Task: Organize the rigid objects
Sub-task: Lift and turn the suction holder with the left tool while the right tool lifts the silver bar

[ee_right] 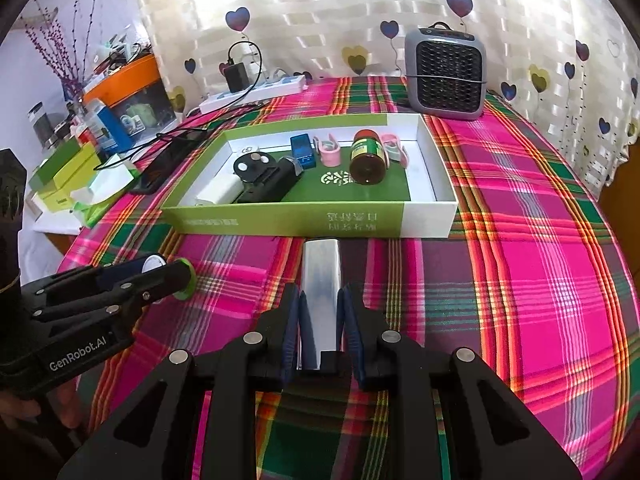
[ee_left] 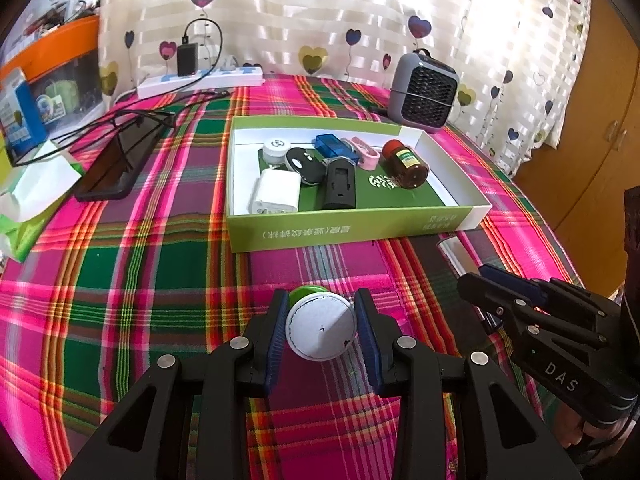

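1. Left wrist view: the left gripper [ee_left: 322,326] squeezes a round tub [ee_left: 321,330] with a white lid and green bottom. The blue pads touch both its sides. The tub is just above the plaid cloth [ee_left: 160,280], near the green box [ee_left: 344,228].
2. Round sides are slippery, I think. If the pads let go a little, the tub could roll out and drop on the cloth.
3. Lying in the box are a white charger [ee_left: 276,192], a black holder [ee_left: 340,184], a brown bottle [ee_left: 405,164] and a pink clip [ee_left: 366,152]. The free green floor lies between the holder and the bottle.
4. Right wrist view: the right gripper [ee_right: 321,320] is closed tight on a shiny silver case [ee_right: 320,292]. The case pokes out ahead towards the box wall [ee_right: 308,222].
5. If the case goes in low, its tip could bump that wall and push the box. It must go up and over, I think.
6. The left gripper is close beside, so the two could knock together. A grey fan [ee_right: 446,76] stands behind the box, out of the way.
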Tool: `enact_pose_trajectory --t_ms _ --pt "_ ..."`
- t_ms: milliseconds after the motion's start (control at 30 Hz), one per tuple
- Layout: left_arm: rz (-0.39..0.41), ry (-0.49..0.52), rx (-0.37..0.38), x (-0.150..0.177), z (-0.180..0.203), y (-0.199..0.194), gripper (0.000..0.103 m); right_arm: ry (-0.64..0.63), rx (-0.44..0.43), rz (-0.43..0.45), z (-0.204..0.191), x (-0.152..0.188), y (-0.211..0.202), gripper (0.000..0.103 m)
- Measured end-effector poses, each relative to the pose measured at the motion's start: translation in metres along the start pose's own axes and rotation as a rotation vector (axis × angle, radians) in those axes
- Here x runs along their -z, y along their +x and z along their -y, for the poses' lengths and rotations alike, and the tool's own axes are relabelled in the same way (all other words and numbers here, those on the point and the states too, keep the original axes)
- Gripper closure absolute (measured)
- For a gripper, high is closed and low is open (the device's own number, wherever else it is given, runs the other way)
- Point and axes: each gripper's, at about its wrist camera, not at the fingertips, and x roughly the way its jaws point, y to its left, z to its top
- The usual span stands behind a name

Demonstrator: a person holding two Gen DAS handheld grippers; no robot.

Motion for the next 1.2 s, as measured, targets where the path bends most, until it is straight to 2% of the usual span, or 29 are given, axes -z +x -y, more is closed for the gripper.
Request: enact_pose_trajectory --t_ms 367,567,1200 --pt "-0.002 0.013 -0.004 0.007 0.002 0.0 0.071 0.003 -0.013 -0.005 -0.001 0.003 0.001 0.079" --pt "-0.051 -0.003 -0.002 0.01 -0.002 0.01 0.071 0.009 -0.018 -0.008 0.0 0.004 0.002 0.079" --pt "-0.032 -0.022 -0.022 -0.003 -0.001 0.024 0.071 0.006 -0.024 -0.019 -0.002 0.005 0.006 0.079"
